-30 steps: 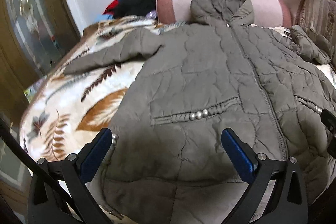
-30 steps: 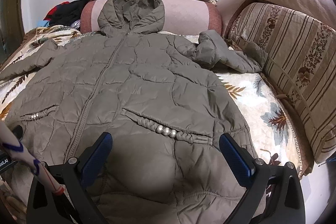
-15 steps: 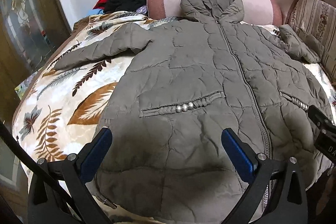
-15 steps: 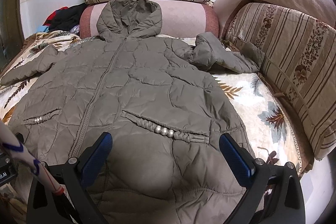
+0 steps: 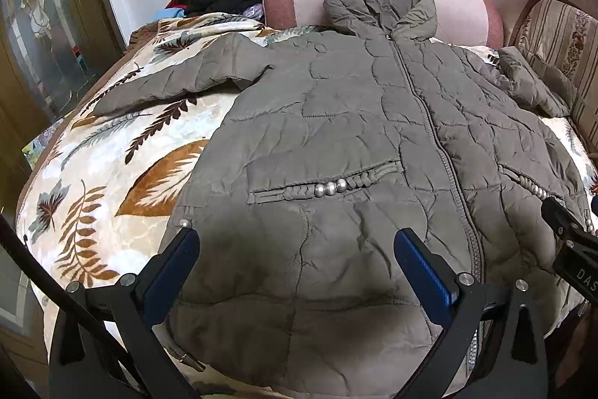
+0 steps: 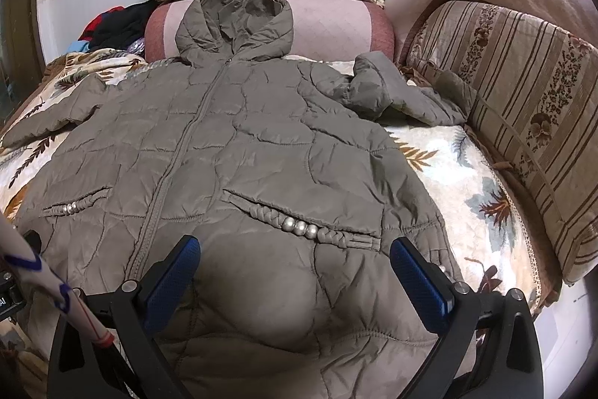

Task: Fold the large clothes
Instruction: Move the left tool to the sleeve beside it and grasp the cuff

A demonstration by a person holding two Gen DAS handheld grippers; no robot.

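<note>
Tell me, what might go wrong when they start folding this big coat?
The puffy quilted coat could slip from an open hand-held gripper or spring back unfolded. Its right sleeve lies bunched against the striped cushion, so it may fold in crooked. The hood rests on the pink bolster and may drag.

The letters "DAS" are showing in pale print on the black body of the right gripper (image 5: 573, 264) at the right edge of the left wrist view; the word is running out of frame.
</note>
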